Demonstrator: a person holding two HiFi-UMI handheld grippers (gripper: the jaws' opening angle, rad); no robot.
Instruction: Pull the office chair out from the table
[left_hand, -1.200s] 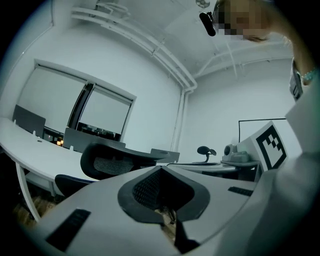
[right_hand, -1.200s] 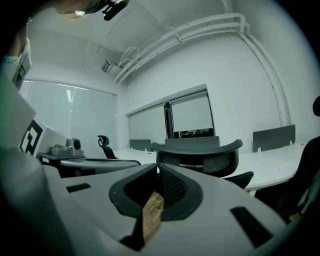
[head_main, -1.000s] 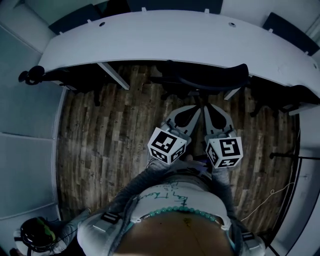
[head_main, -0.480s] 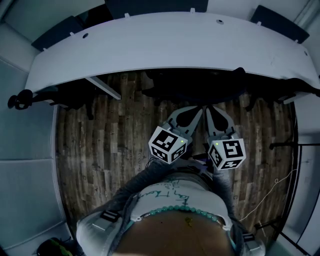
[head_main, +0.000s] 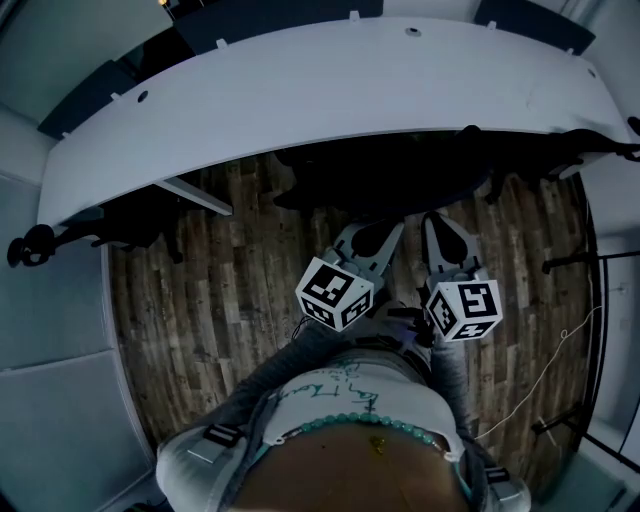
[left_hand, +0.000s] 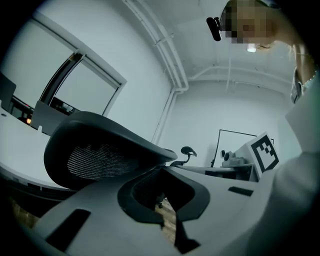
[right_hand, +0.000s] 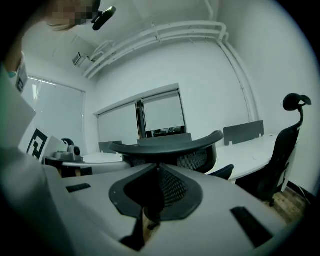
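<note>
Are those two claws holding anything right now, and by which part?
Nothing held: left gripper and right gripper are shut and empty; the office chair is ahead.

Grey left gripper (head_main: 372, 232), black-and-white marker cube (head_main: 335, 293)

Bench (head_main: 330, 90) runs across the far side of the floor (head_main: 200, 310). Chair (head_main: 400, 175) sits at centre, tucked under the bench's near edge, with its back toward the person (head_main: 350, 420). Left hand-held gripper (head_main: 392, 225) and right hand-held gripper (head_main: 432, 218) lie side by side between person and chair, tips just before the chair back; contact cannot be told. Left chair (head_main: 120, 225) is under the bench toward its left end, right chair (head_main: 560, 160) toward its right end. Panels (head_main: 270, 15) stand behind the bench, on its far side.
</note>
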